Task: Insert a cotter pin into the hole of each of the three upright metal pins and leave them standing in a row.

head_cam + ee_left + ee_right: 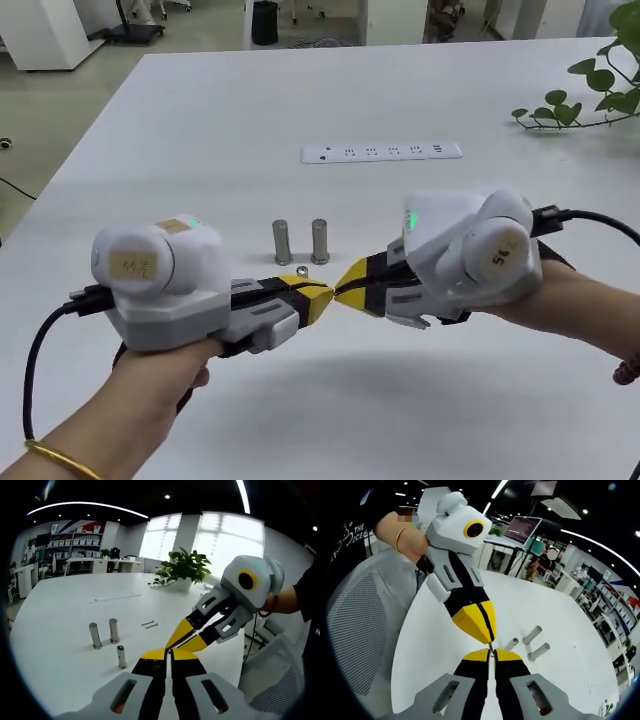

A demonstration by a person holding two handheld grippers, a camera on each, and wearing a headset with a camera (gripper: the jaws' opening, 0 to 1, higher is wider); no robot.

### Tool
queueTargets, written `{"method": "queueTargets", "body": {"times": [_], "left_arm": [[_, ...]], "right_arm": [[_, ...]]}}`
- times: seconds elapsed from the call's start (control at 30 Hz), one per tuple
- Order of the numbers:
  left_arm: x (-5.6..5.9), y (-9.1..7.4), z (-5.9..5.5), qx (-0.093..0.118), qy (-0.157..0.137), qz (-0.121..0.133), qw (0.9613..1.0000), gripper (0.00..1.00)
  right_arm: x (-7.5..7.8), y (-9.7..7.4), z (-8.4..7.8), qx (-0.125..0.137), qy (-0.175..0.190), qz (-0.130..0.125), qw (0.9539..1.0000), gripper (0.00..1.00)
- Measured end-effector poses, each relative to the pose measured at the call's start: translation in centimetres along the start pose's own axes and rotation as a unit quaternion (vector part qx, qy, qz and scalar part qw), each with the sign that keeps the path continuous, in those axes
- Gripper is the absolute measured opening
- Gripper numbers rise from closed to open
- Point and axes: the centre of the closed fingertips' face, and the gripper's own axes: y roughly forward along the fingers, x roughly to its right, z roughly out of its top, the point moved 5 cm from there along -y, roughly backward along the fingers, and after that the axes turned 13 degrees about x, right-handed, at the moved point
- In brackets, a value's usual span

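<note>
So, we held both grippers tip to tip over the table (200, 130), just in front of the pins (320, 241). L gripper (318, 297) pointed in from the left and R gripper (348, 284) from the right, noses meeting, prob. so one could pass or re-seat a cotter in the other. Jaws on both were pressed together, no gap seen.

In the right gripper view a thin sliver (491, 649) sat between the tips. It was too small to call it a cotter, or to say which gripper pinched it. We judged it likely tho, since two loose cotters (149, 624) lay on the table beyond the pins, well apart from the grippers.

All three pins stood upright, no cotter seen through any; the holes were too small to make out. The back pair (282, 243) stood side by side, and the near pin (302, 271) stood just behind the tips — not yet a row. Working low and close to that near pin made sense — short trip to its hole. We put the task at its start, approx.
</note>
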Motion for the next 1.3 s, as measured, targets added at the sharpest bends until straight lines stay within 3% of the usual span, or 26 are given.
{"method": "queueTargets", "body": {"times": [0.3, 0.63, 0.8, 1.3], "left_arm": [[0.1, -0.2, -0.3, -0.004, 0.027, -0.018, 0.9995, 0.0], [0.4, -0.5, -0.8, -0.002, 0.05, -0.045, 0.9977, 0.0], [0.7, -0.6, -0.9, -0.006, 0.064, -0.065, 0.9958, 0.0], [1.5, -1.1, -1.4, -0.005, 0.055, -0.096, 0.9938, 0.0]], "right_arm": [[0.0, -0.3, -0.7, 0.017, 0.067, -0.006, 0.9976, 0.02], [-0.9, -0.5, -1.4, 0.024, 0.109, 0.014, 0.9937, 0.04], [-1.3, -0.5, -1.5, 0.027, 0.116, 0.025, 0.9926, 0.04], [-2.4, -0.3, -1.3, 0.027, 0.109, 0.054, 0.9922, 0.0]]}}
